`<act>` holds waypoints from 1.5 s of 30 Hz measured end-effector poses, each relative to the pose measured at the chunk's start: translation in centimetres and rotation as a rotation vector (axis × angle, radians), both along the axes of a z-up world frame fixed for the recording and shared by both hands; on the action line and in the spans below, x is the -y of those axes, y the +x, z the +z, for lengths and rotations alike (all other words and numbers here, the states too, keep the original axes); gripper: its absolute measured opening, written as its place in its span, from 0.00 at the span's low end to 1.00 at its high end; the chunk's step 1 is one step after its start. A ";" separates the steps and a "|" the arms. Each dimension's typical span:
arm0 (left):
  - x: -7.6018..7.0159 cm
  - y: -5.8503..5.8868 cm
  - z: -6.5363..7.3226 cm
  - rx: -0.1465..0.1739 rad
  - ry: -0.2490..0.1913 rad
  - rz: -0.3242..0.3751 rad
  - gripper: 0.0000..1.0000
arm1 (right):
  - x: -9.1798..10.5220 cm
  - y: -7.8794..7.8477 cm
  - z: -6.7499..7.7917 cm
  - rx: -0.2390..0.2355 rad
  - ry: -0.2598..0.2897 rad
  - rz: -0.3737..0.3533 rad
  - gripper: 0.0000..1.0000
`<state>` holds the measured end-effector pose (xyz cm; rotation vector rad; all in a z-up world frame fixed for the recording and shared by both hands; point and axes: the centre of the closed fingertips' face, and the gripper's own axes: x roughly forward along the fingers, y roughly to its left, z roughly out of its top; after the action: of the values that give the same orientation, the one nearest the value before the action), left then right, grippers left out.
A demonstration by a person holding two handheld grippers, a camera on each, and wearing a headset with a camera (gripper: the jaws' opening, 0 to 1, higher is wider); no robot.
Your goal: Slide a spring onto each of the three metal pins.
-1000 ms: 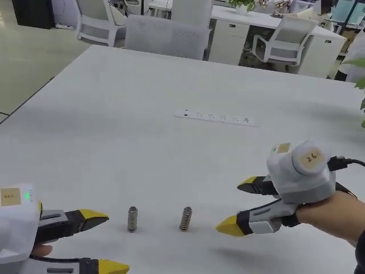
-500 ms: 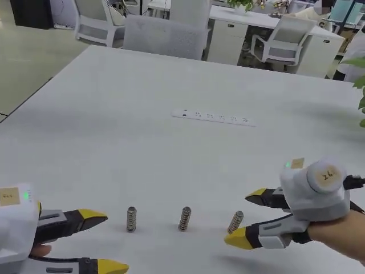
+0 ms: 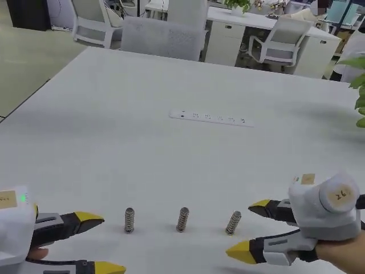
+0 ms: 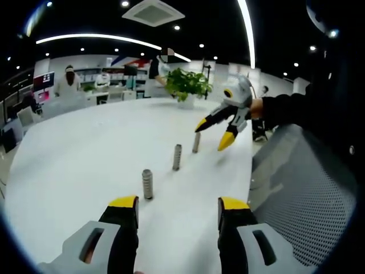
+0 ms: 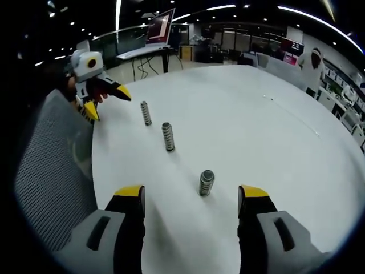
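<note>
Three upright springs stand in a row near the table's front edge: the left spring [image 3: 129, 220], the middle spring [image 3: 182, 219] and the right spring [image 3: 233, 222], which leans a little. Whether pins sit inside them cannot be told. My left gripper [image 3: 97, 241] is open, just left of the left spring [image 4: 147, 184]. My right gripper [image 3: 251, 226] is open, its yellow tips just right of the right spring [image 5: 206, 182], apart from it. Nothing is held between either pair of jaws. The right gripper [image 4: 219, 128] also shows in the left gripper view.
A white power strip [image 3: 211, 119] lies flat in the middle of the white table [image 3: 171, 154]. Office chairs [image 3: 165, 37] and desks stand beyond the far edge. A mesh chair back [image 5: 51, 165] is close to the near edge.
My right gripper has drawn back to the right and down, uncovering the third spring standing on the table. The left gripper has stayed put.
</note>
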<state>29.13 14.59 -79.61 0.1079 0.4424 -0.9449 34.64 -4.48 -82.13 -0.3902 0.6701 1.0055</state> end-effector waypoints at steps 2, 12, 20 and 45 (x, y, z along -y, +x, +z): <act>0.0 0.0 -0.1 -0.002 0.001 0.003 0.51 | 0.0 -0.2 -0.1 0.003 0.006 -0.004 0.65; -0.5 -0.2 -0.4 -0.009 -0.004 0.025 0.52 | -0.2 -0.7 -0.2 0.010 0.041 -0.015 0.65; -0.7 -0.2 -0.4 -0.006 -0.007 0.046 0.54 | -0.2 -0.8 -0.4 0.011 0.048 -0.015 0.65; -1.0 0.1 -0.7 -0.021 -0.016 0.099 0.64 | 0.0 -0.8 -0.2 0.024 0.061 -0.031 0.67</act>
<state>29.27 15.58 -80.33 0.0612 0.4553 -0.8530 33.85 -4.51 -82.37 -0.3372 0.6212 0.9878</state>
